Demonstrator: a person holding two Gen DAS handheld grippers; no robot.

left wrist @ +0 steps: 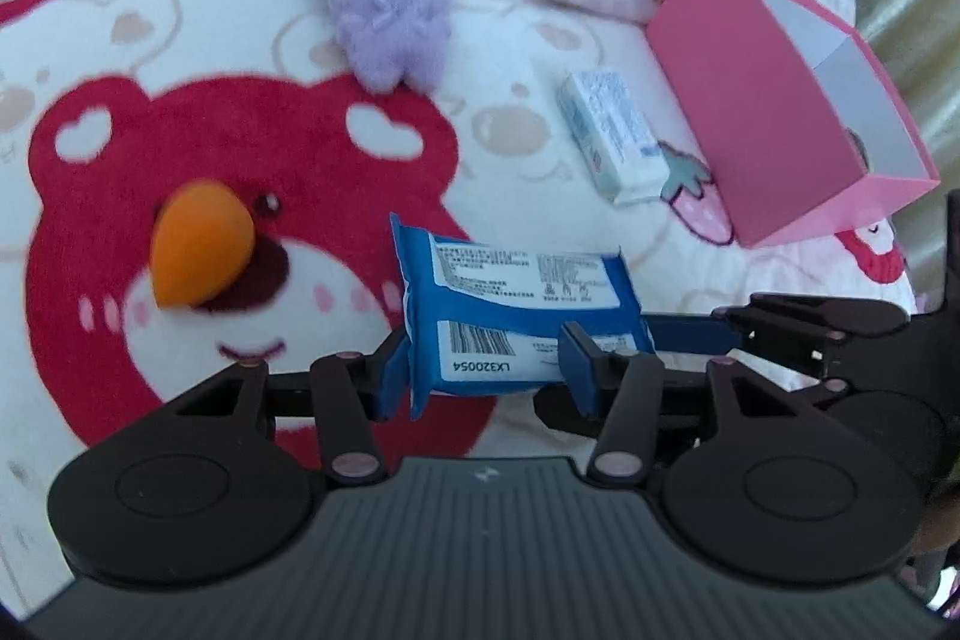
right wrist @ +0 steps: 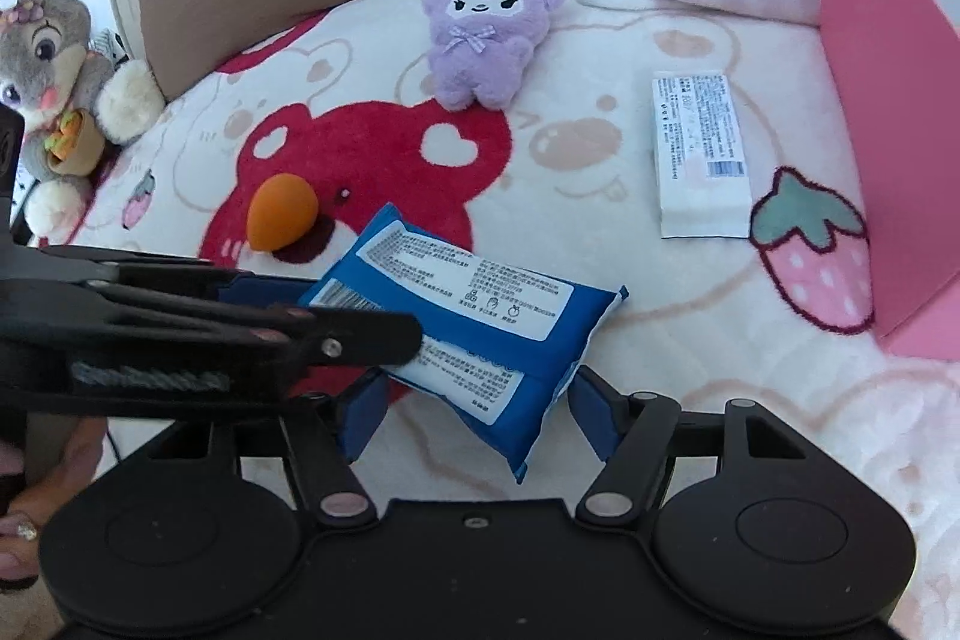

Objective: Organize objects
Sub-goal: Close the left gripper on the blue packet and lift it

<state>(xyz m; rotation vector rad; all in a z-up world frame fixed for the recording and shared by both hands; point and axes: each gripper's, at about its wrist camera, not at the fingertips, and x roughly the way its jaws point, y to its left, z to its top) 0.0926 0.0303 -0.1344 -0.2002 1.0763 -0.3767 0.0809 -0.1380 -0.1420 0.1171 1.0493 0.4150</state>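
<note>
Both grippers, left gripper (left wrist: 486,370) and right gripper (right wrist: 474,403), have black linkages, pink pivot caps and blue-padded jaws.

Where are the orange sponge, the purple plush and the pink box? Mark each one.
orange sponge (left wrist: 201,244), left wrist view, on the middle of its rounded body.
purple plush (right wrist: 483,40), right wrist view, on its chest at the bow.
pink box (left wrist: 774,100), left wrist view, on its long outer side wall.

Both wrist cams close, angled down; share blue pack (left wrist: 516,304).
</note>
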